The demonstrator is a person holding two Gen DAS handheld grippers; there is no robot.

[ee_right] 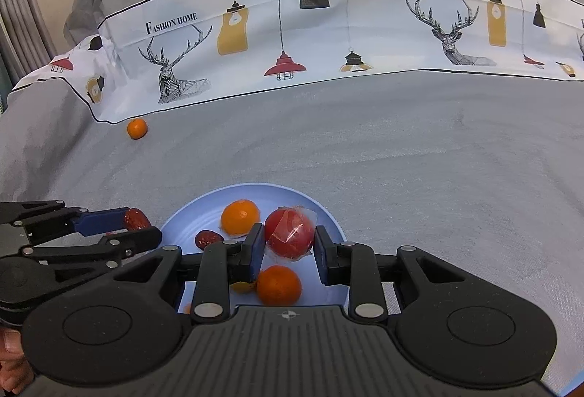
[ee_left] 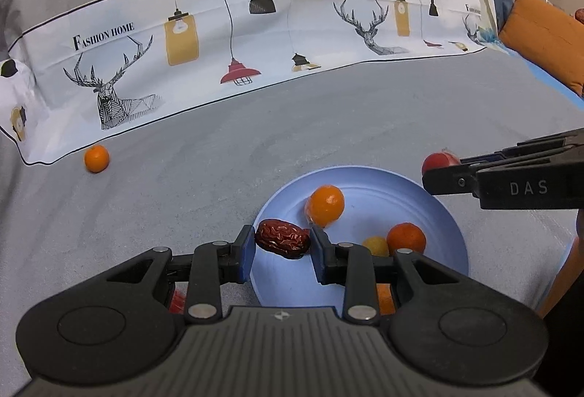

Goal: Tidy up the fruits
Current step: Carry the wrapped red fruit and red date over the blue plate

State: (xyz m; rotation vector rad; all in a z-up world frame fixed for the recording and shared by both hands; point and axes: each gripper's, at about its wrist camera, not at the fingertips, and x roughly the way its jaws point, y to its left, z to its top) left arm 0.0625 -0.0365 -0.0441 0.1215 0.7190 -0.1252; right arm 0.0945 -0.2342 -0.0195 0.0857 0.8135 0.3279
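Note:
My left gripper (ee_left: 281, 243) is shut on a wrinkled red date (ee_left: 283, 239) and holds it over the left rim of the blue plate (ee_left: 449, 236). My right gripper (ee_right: 288, 243) is shut on a plastic-wrapped red fruit (ee_right: 289, 232) above the same plate (ee_right: 328, 214). On the plate lie an orange (ee_left: 325, 206), a second orange (ee_left: 406, 238), a small yellow fruit (ee_left: 376, 245) and, in the right wrist view, another date (ee_right: 208, 238). One orange (ee_left: 96, 159) lies alone on the grey cloth at the far left.
A printed white cloth (ee_left: 255, 31) with deer and lamps runs across the back of the grey cloth (ee_left: 204, 185). An orange cushion (ee_left: 544, 39) is at the far right. A red thing (ee_left: 177, 300) shows under the left gripper.

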